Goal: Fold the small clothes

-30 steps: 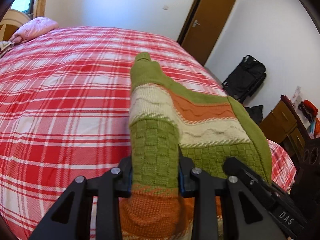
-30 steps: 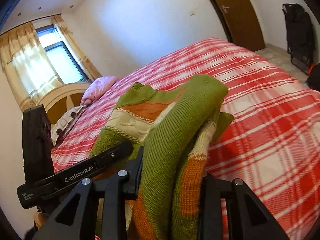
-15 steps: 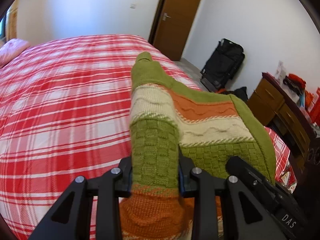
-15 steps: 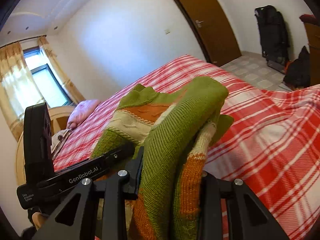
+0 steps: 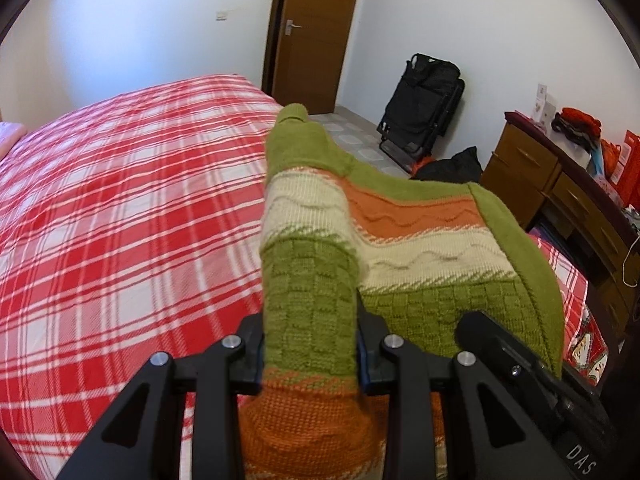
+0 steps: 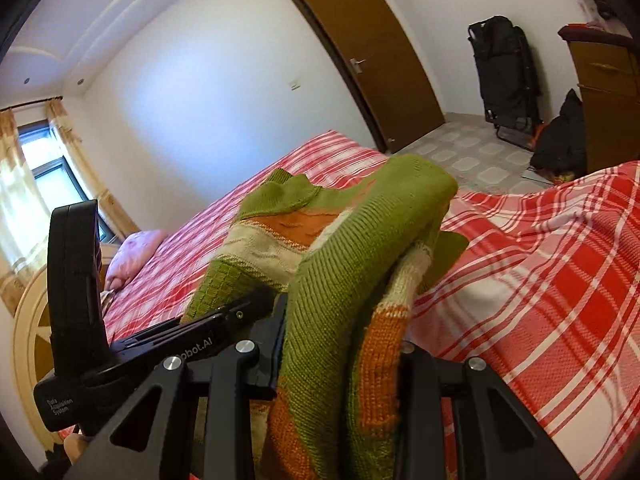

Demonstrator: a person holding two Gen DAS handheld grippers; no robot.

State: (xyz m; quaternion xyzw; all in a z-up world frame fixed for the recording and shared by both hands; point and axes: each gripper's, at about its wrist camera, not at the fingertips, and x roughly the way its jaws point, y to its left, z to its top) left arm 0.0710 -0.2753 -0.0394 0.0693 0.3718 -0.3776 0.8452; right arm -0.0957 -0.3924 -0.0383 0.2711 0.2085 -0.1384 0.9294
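Our left gripper (image 5: 310,354) pinches a thick bunch of the sweater (image 5: 400,248), jaws pressed on the knit from both sides; our right gripper (image 6: 340,364) clamps another bunch the same way. The sweater hangs off both, held above the bed (image 5: 120,220), not lying on it. Its stretch runs sideways from one gripper to the other, so neither hand is nearer. We judge the next move is lowering it flat onto the bed ahead.
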